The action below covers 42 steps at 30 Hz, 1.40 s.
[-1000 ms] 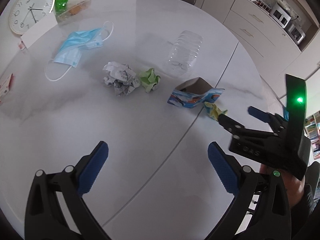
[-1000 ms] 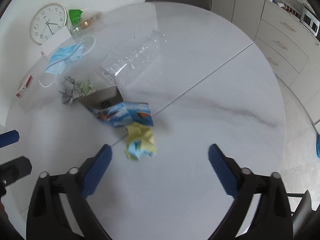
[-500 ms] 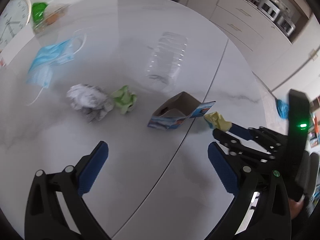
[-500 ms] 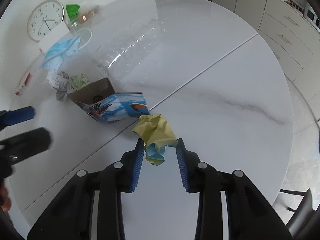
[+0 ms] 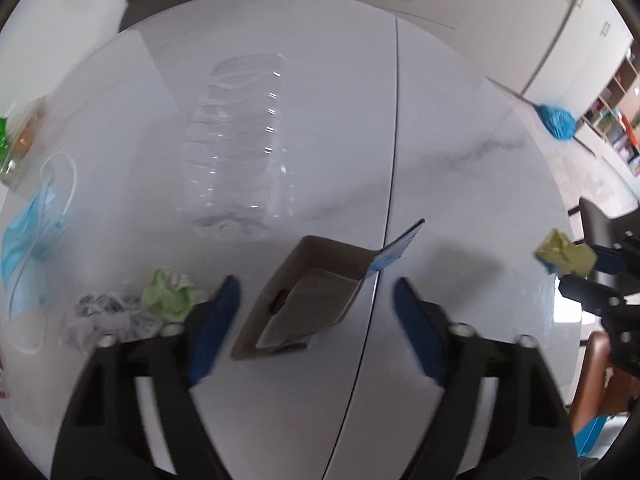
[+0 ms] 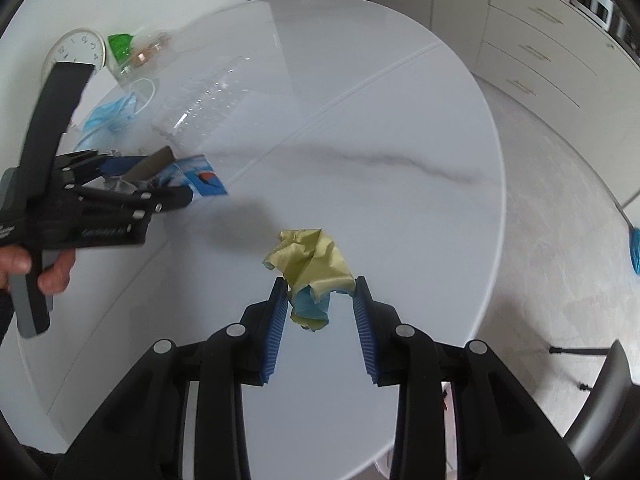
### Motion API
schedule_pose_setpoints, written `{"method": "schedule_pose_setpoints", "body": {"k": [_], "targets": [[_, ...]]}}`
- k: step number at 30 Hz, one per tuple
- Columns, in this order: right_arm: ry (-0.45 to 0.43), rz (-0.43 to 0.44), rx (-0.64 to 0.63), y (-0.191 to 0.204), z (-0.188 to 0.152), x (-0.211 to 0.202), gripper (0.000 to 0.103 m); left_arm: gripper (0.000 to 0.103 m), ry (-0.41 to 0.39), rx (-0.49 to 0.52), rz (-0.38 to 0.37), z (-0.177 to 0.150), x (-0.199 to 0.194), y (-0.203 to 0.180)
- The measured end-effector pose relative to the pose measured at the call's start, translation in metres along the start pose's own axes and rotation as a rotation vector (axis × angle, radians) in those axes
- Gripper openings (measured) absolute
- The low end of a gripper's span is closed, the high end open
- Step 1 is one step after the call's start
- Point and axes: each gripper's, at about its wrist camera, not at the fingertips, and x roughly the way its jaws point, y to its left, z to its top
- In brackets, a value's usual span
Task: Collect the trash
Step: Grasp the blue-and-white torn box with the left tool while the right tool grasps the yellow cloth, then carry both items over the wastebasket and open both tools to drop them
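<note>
Both grippers are black linkages. The left gripper point(image 5: 316, 304) and right gripper point(image 6: 320, 304) carry ribbed blue pads and silver pivot screws.

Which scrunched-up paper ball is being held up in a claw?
The yellow ball, pinched in the right gripper. The green ball and the white printed ball lie on the table.

Hour numerals on clock point(image 6: 76, 53)
</note>
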Motion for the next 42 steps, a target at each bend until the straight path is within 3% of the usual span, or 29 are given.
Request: {"method": "schedule_pose_setpoints", "body": {"k": [2,4,15,21,28,30,31,32,34,38,42], "targets": [[0.002,-0.008,0.015,-0.007,-0.007,-0.003,0.034,0.042,0.019,0.015,0.003,0.001,0.004,-0.002],[0.001,-0.008,0.034,-0.014,-0.013,-0.006,0.034,0.038,0.018,0.008,-0.004,-0.001,0.003,-0.002],[-0.048,0.008,0.159,-0.061,-0.047,-0.051,0.034,0.036,-0.013,-0.062,-0.051,-0.030,-0.049,-0.033],[0.010,-0.076,0.237,-0.107,-0.117,-0.077,0.035,0.036,-0.013,-0.070,-0.146,-0.057,-0.082,-0.088],[0.115,-0.121,0.308,-0.147,-0.185,-0.059,0.036,0.036,0.023,0.058,-0.217,-0.073,-0.088,-0.169],[0.131,-0.131,0.326,-0.154,-0.195,-0.052,0.049,0.036,0.032,0.088,-0.223,-0.073,-0.088,-0.185],[0.136,-0.136,0.342,-0.158,-0.200,-0.051,0.065,0.036,0.037,0.109,-0.229,-0.073,-0.087,-0.195],[0.132,-0.152,0.356,-0.162,-0.204,-0.052,0.075,0.036,0.040,0.125,-0.231,-0.073,-0.086,-0.202],[0.115,-0.185,0.383,-0.170,-0.210,-0.059,0.084,0.036,0.042,0.162,-0.243,-0.072,-0.085,-0.220],[0.081,-0.213,0.413,-0.190,-0.217,-0.080,0.094,0.036,0.059,0.212,-0.277,-0.068,-0.080,-0.249],[0.061,-0.257,0.424,-0.204,-0.224,-0.100,0.096,0.036,0.073,0.254,-0.306,-0.072,-0.076,-0.281]]}}
